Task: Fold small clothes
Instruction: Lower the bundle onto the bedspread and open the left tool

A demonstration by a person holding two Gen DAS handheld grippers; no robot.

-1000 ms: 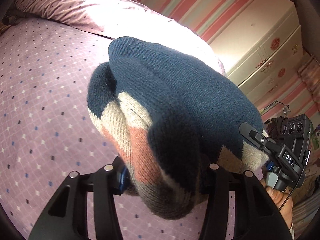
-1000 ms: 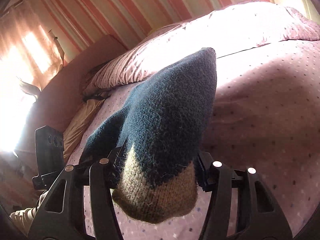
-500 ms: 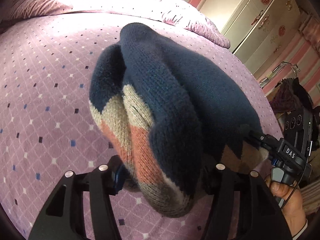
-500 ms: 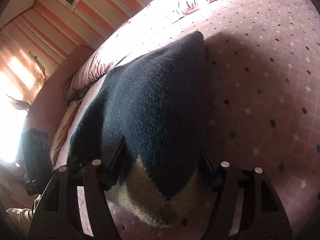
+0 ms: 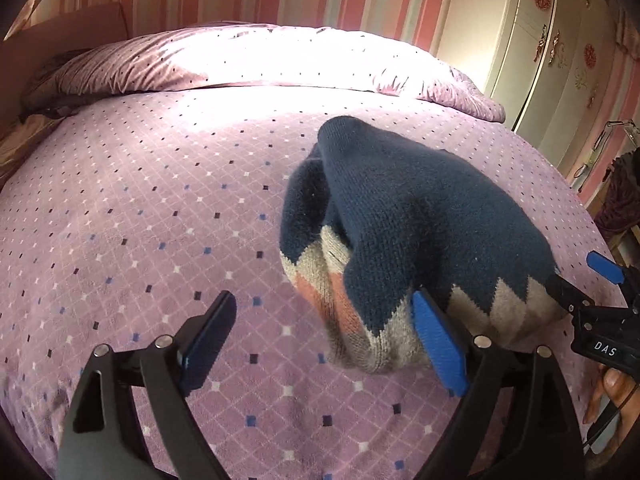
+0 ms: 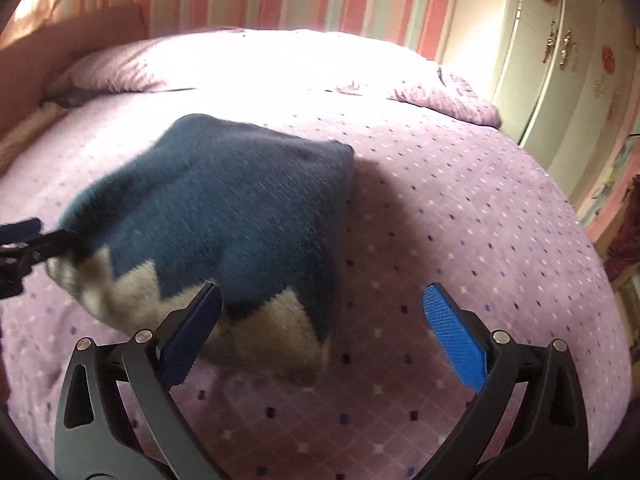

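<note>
Both hand-held grippers, clamped on the knit a second ago, have just been opening and now hold nothing. Left hand-held gripper (image 5: 340, 344) stands wide at the bottom of its view, one blue pad (image 5: 439, 342) just against the sweater's hem, the other clear of it. Right hand-held gripper (image 6: 324, 334) is spread fully in the lower part of its frame, only the garment's corner lying between its fingers. The navy sweater (image 5: 416, 224), with its zigzag band of beige and orange, lies bunched on the purple dotted bedspread (image 5: 140, 216), centre-right in the left view. Behind it, a matching pillow (image 5: 260, 60) lies across the top, and a cream wardrobe (image 5: 532, 40) stands upper right.
</note>
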